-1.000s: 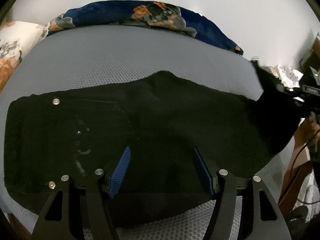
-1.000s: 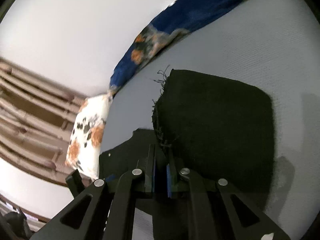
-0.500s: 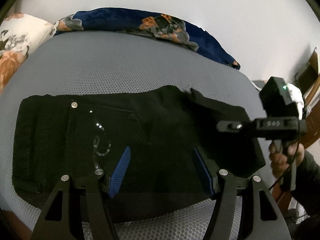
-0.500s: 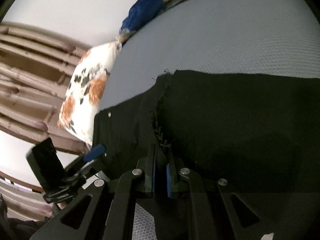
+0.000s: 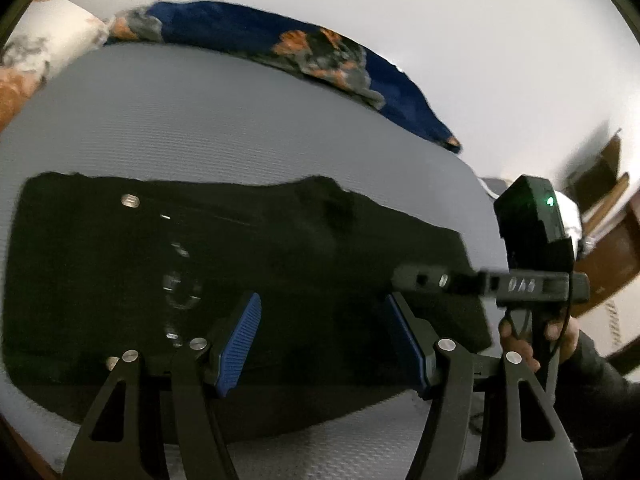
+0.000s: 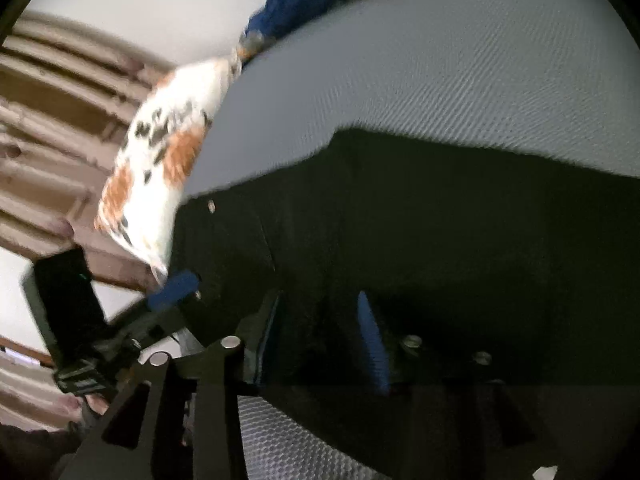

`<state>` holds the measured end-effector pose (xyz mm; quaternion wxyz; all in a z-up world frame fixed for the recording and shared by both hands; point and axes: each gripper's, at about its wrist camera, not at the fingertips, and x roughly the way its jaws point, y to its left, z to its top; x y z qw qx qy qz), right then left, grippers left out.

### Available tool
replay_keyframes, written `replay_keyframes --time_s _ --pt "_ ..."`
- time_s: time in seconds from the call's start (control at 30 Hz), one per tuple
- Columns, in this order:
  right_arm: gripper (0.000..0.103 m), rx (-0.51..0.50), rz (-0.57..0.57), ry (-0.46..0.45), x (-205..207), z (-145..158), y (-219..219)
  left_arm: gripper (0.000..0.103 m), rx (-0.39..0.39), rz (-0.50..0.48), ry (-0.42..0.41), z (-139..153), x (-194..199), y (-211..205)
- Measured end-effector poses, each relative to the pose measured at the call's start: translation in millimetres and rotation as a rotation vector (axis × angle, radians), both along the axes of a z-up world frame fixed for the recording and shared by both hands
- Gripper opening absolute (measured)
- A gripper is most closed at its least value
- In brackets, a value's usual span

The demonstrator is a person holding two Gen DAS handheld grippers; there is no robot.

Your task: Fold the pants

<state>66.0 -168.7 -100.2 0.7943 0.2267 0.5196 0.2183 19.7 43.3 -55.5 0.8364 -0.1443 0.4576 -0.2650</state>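
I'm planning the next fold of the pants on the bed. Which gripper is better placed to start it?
Probably the left gripper: its jaws stand open over the waist end of the black pants. The right gripper has just been opening, letting go of the cloth.

Black gripper (image 5: pixel 324 342) arms with silver screws and blue ribbed pads (image 5: pixel 240 344) are seen; a dark sleeve (image 5: pixel 592 392) is worn.

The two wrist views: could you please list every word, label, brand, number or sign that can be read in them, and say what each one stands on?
No text can be read in either view.
Right tongs, side of the body: a few pale marks, too blurred to read.
Black pants: metal rivets and pale pocket stitching, no lettering.
Patterned blue blanket and floral pillow: prints only, no words.
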Motion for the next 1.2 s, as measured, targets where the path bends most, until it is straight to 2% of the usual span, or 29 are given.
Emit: replay_keyframes --time_s 0.17,0.37,0.5,0.73,0.77,0.87,0.97,1.07,1.13,1.17,1.2 --pt "0.047 -0.006 -0.135 -0.041 -19 14 -44 0.065 -0.108 -0.103 0.120 -11 11 -20" --pt "0.050 0.029 -0.256 -0.027 -38 11 -83 0.062 -0.151 -0.129 0.312 -43 38 -38" --pt "0.051 0.049 -0.311 -0.011 -47 4 -98 0.060 -0.145 -0.115 0.366 -55 51 -43" --pt "0.051 0.085 -0.357 0.012 -53 -7 -113 0.055 -0.200 -0.131 0.396 -67 64 -57" --pt "0.052 0.088 -0.360 0.012 -53 -8 -114 0.053 -0.210 -0.136 0.402 -67 68 -62" --pt "0.052 0.092 -0.366 0.011 -54 -9 -117 0.036 -0.226 -0.156 0.438 -75 71 -72" --pt "0.053 0.095 -0.372 0.016 -55 -11 -119 0.027 -0.222 -0.161 0.440 -77 69 -81" --pt "0.053 0.084 -0.375 0.023 -55 -14 -119 0.004 -0.213 -0.155 0.450 -79 67 -82" --pt "0.053 0.073 -0.375 0.027 -55 -14 -119 0.004 -0.179 -0.142 0.429 -75 64 -82" --pt "0.053 0.068 -0.376 0.030 -56 -14 -119 0.003 -0.126 -0.130 0.396 -70 61 -82" --pt "0.053 0.067 -0.376 0.030 -56 -14 -119 0.003 -0.108 -0.132 0.380 -66 59 -82"
